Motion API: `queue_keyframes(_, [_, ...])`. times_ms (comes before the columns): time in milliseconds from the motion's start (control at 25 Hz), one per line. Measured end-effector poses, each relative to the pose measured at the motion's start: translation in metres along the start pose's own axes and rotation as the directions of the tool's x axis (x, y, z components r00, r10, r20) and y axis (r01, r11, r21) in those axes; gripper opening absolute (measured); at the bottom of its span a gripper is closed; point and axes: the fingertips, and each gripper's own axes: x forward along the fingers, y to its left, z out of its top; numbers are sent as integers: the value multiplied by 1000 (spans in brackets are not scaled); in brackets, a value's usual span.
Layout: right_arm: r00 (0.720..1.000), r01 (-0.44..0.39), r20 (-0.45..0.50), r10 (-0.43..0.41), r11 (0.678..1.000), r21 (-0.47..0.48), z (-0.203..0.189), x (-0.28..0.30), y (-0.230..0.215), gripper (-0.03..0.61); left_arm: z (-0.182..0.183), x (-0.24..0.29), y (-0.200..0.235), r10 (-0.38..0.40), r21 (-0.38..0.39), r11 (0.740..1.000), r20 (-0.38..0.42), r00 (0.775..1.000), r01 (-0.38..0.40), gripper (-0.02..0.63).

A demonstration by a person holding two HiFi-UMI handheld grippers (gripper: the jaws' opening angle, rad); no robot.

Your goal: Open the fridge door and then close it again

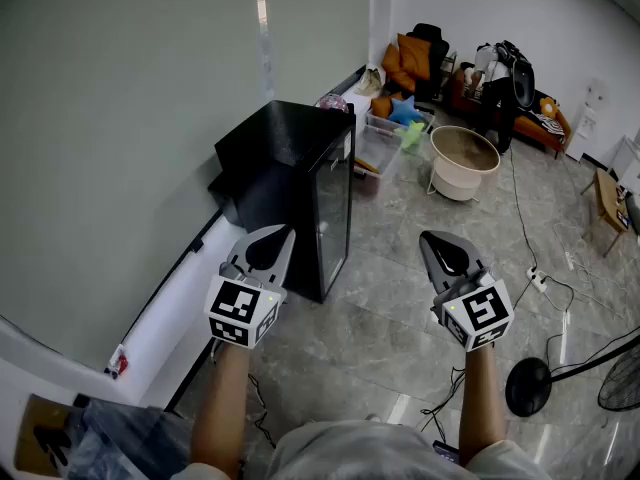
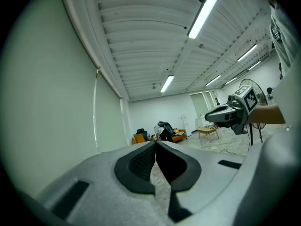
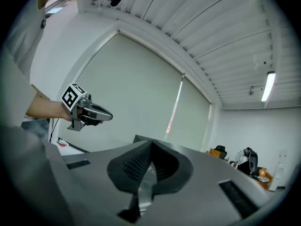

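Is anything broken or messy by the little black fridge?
Nothing looks broken. The fridge stands straight with its door shut. Behind it, boxes sit piled on the floor, and a cable trails loose.

No words, brands or numbers can be read in any view. Only black-and-white square marker patterns are seen, on the cube point(image 1: 240, 310) of the left gripper point(image 1: 287, 231) and on the cube point(image 1: 483, 313) of the right gripper point(image 1: 426, 236); no letters or digits are carried by them
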Motion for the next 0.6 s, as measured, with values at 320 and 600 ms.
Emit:
queue_keyframes(320, [999,-32,-6,32,999,43,-3,-4,8,-5,-5,-2,-11,-27,2,1000,-13,1000,27,9])
queue_keyframes(600, [1000,-21,-20,22,999,47,-9,-8,6,-3,-7,-2,-19,-37,-8,999,-14,999,37,9])
